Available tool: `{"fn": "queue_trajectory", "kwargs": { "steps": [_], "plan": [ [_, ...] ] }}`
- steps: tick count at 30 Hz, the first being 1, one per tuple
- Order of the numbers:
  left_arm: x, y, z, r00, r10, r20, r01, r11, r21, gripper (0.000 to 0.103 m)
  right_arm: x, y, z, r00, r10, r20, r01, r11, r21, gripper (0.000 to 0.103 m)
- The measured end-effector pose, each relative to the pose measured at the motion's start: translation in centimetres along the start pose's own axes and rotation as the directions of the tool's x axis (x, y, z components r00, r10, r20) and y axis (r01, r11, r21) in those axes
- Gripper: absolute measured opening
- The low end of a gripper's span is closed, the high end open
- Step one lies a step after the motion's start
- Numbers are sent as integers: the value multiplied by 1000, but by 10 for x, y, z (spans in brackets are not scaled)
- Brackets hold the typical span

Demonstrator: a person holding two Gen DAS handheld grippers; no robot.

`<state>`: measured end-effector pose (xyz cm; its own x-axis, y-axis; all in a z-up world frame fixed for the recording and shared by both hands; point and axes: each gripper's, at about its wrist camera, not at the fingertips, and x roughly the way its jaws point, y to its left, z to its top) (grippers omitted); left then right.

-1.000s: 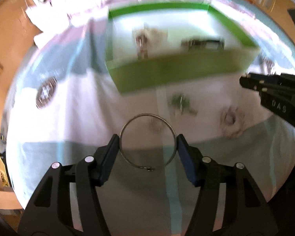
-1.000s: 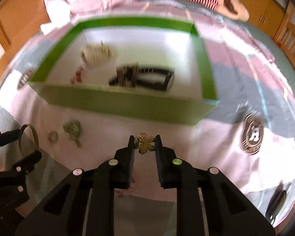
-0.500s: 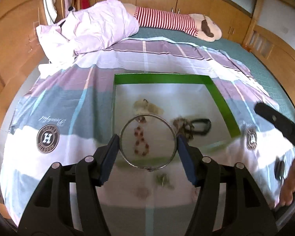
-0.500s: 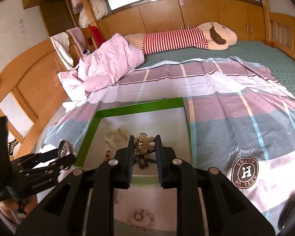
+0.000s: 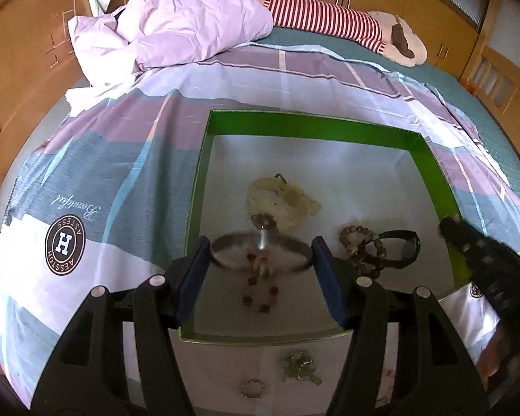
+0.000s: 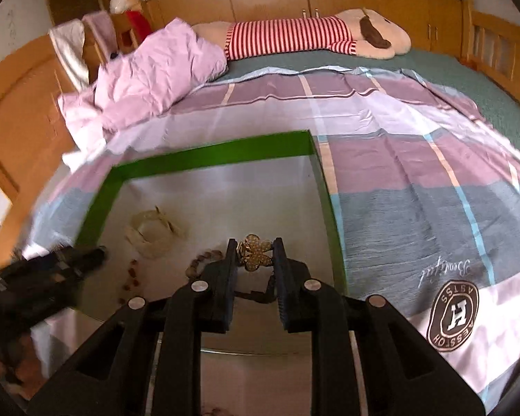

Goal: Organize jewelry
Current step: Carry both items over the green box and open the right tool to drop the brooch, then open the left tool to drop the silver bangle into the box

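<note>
Having carried both pieces from the bed to above the green box (image 5: 308, 128), you can release them. Your left hand-held gripper (image 5: 260, 263) clamps the silver bangle (image 5: 225, 242); your right hand-held gripper (image 6: 254, 260) clamps the gold flower brooch (image 6: 254, 256).

bed (image 5: 485, 104), striped sheet (image 5: 128, 159), green box (image 5: 305, 126)

Green-walled box (image 5: 315, 125), gold flower brooch (image 6: 254, 252), red-white striped plush (image 6: 287, 40)

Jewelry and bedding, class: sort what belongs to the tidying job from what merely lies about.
Belonging:
green-walled box
silver wire bangle in left gripper
gold flower brooch in right gripper
red bead string
black bracelet

Lying about:
lilac pillow
striped plush toy
</note>
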<state>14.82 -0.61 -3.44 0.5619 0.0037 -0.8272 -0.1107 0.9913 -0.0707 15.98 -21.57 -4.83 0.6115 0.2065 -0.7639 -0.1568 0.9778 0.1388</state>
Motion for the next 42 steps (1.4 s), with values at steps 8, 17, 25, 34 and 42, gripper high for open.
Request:
{"fn": "queue_trajectory", "kwargs": {
  "steps": [8, 17, 25, 34, 42],
  "plan": [
    [-1, -5, -2, 1000, 14, 10, -14, 1000, 25, 60, 2, -5, -2, 1000, 14, -9, -14, 1000, 23, 21],
    [5, -10, -6, 999, 33, 0, -33, 998, 49, 60, 4, -3, -4, 1000, 8, -24, -7, 1000, 17, 21],
    [8, -12, -8, 999, 45, 1, -45, 997, 61, 60, 3, -4, -4, 1000, 4, -13, -4, 1000, 20, 21],
    [11, -16, -10, 999, 37, -18, -36, 997, 75, 63, 3, -7, -4, 999, 20, -30, -18, 998, 60, 46],
    [0, -24, -10, 999, 29, 22, -31, 994, 107, 72, -13, -10, 0, 998, 60, 5, -60, 994, 91, 53]
  ]
}}
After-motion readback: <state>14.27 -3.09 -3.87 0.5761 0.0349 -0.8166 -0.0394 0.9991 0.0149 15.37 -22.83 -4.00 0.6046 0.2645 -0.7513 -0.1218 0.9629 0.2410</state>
